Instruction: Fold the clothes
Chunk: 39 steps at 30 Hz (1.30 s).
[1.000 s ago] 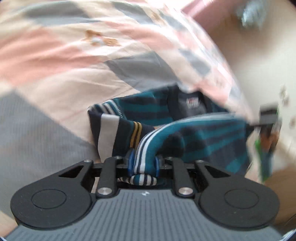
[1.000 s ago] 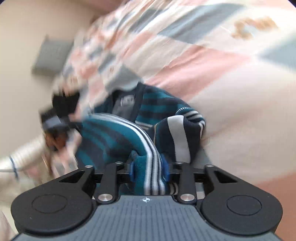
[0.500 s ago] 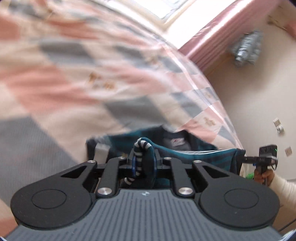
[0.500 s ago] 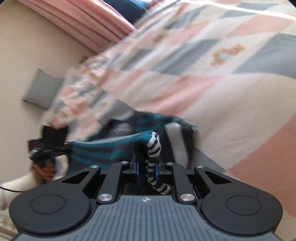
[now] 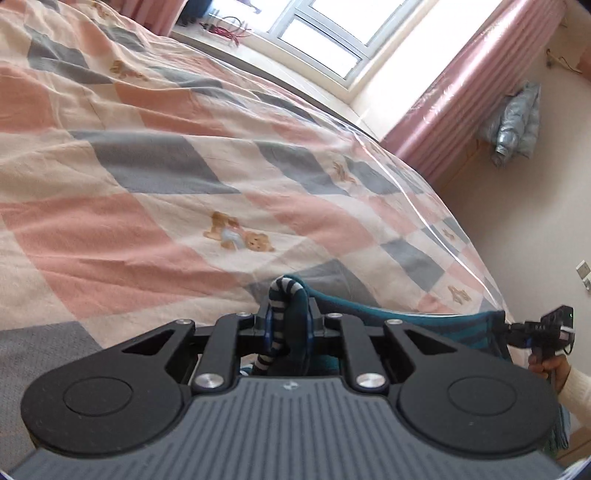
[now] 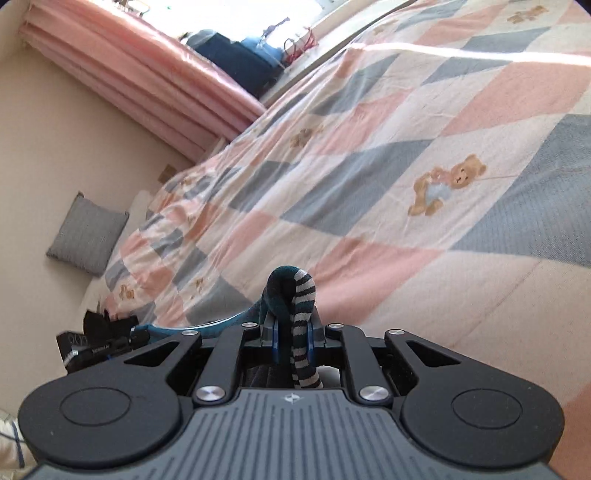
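Note:
A teal and navy striped sweater (image 5: 406,325) hangs stretched between my two grippers above the bed. My left gripper (image 5: 289,317) is shut on its black-and-white ribbed hem, which loops up over the pads. In the right wrist view my right gripper (image 6: 293,328) is shut on the sweater (image 6: 284,291) at the same kind of striped edge. Each view shows the other gripper at the far end of the taut cloth: the right gripper (image 5: 508,328) at the right edge, the left gripper (image 6: 142,332) at the lower left. The rest of the garment is hidden below the gripper bodies.
A pink, grey and cream patchwork quilt (image 5: 184,147) with teddy-bear prints covers the bed (image 6: 406,147). Beyond it are a window (image 5: 325,29) and pink curtains (image 5: 461,92). A grey cushion (image 6: 86,234) leans on the wall. A person's hand (image 5: 546,367) holds the right gripper.
Both grippers have lifted and tilted upward with the sweater's hem. The garment has come off the quilt and been pulled taut between them, and the folded bundle has dropped out of sight.

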Each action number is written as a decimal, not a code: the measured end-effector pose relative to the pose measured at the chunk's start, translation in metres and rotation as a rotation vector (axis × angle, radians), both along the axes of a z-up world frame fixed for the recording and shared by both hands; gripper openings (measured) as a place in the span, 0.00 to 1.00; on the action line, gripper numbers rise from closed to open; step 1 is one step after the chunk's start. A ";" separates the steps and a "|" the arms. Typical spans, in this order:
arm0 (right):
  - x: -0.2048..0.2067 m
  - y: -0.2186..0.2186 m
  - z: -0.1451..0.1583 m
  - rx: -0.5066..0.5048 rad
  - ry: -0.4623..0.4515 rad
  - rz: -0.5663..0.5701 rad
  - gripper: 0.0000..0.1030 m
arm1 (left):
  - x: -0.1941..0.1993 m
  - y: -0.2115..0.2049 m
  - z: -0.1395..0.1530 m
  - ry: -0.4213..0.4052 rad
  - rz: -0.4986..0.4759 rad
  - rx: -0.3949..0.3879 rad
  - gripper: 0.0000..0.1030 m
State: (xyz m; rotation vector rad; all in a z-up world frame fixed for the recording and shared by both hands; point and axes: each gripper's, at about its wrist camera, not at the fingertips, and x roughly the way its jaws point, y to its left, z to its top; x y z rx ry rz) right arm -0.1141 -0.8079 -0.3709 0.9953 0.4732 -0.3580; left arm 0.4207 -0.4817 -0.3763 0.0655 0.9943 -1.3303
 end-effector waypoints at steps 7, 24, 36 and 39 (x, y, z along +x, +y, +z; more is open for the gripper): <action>0.007 -0.003 -0.029 0.142 0.137 -0.107 0.36 | -0.007 -0.012 -0.016 -0.086 0.049 0.190 0.55; -0.094 0.198 0.010 0.104 0.153 -0.219 0.73 | -0.093 0.200 -0.020 0.538 0.481 0.125 0.66; -0.087 0.193 0.017 0.021 0.130 -0.266 0.09 | -0.092 0.169 -0.004 0.331 0.344 0.027 0.15; -0.100 0.185 0.011 0.018 0.149 -0.278 0.07 | -0.087 0.164 -0.027 0.297 0.285 0.100 0.17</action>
